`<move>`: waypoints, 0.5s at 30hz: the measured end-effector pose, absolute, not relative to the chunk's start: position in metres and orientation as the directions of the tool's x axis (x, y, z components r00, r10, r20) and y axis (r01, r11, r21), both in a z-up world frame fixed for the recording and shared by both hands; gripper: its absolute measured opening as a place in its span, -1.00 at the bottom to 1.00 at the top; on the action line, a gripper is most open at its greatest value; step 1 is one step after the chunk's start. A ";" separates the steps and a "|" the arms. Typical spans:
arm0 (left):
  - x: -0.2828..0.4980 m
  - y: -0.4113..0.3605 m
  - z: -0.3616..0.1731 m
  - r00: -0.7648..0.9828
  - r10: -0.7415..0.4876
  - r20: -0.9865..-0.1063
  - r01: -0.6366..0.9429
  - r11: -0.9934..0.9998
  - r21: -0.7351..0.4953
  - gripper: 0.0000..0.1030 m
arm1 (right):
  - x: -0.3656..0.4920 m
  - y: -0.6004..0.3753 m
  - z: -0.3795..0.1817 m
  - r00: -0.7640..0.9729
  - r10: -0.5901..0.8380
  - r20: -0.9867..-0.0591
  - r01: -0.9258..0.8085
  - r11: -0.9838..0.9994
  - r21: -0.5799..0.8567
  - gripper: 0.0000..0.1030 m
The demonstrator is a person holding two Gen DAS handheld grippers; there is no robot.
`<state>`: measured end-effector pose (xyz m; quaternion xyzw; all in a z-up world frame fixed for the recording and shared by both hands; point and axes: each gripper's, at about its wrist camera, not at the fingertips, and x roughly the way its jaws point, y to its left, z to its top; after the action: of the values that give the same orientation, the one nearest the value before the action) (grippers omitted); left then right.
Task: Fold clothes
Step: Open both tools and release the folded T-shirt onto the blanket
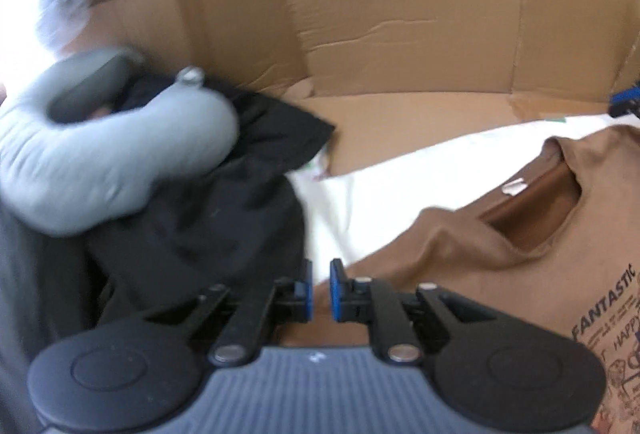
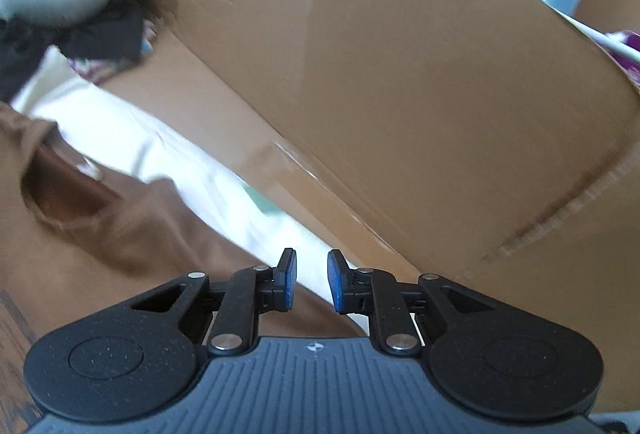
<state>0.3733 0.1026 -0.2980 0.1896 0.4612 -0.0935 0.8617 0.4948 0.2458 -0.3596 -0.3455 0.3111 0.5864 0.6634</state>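
1. The flattened brown corrugated cardboard sheets (image 1: 400, 45) stand as a wall along the far edge of the white cloth-covered bed surface (image 1: 420, 169), and one panel lies flat on it.
2. A brown cotton T-shirt with a printed "FANTASTIC" graphic (image 1: 460, 254) lies spread on that white surface, collar toward the cardboard, near the right side in the left wrist view. It looks laid out flat, so I judge the step in hand to be the release after spreading, before the 1st fold.
3. A heap of black garments (image 1: 208, 201) sits at the left edge, with a grey U-shaped neck pillow (image 1: 100, 153) on top.
4. The left gripper (image 1: 320, 290) hangs just above the shirt's left shoulder edge, its blue pads parted by a narrow slit with nothing between them.
5. The right gripper (image 2: 312, 282) stands somewhat wider, also empty, over the shirt's far shoulder edge beside the white surface.
6. The next move likely calls for both tongs to drop back, pinch 1 side or the sleeves, and carry the cloth across the graphic.
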 end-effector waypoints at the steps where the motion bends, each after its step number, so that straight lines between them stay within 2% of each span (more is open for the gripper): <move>1: 0.382 0.095 -0.303 0.559 0.008 -0.829 0.340 0.910 0.237 -0.78 | 0.492 0.251 -0.361 0.108 0.568 -0.816 -0.994 0.069 -0.083 -0.54; 5: 0.398 0.080 -0.314 0.568 -0.039 -0.822 0.362 0.909 0.207 -0.78 | 0.480 0.270 -0.368 0.055 0.580 -0.813 -0.998 0.051 -0.031 -0.48; 8: 0.410 0.070 -0.328 0.540 -0.031 -0.841 0.364 0.910 0.200 -0.78 | 0.469 0.279 -0.375 0.023 0.578 -0.816 -1.000 0.019 -0.015 -0.33; 15: 0.410 0.064 -0.357 0.485 -0.052 -0.873 0.390 0.906 0.163 -0.77 | 0.453 0.290 -0.389 0.011 0.582 -0.813 -1.000 -0.008 -0.020 -0.32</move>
<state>0.4097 0.0642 -0.3573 0.1727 0.4901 -0.1310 0.8443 0.4530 0.2902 -0.3894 -0.3309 0.3159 0.6283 0.6293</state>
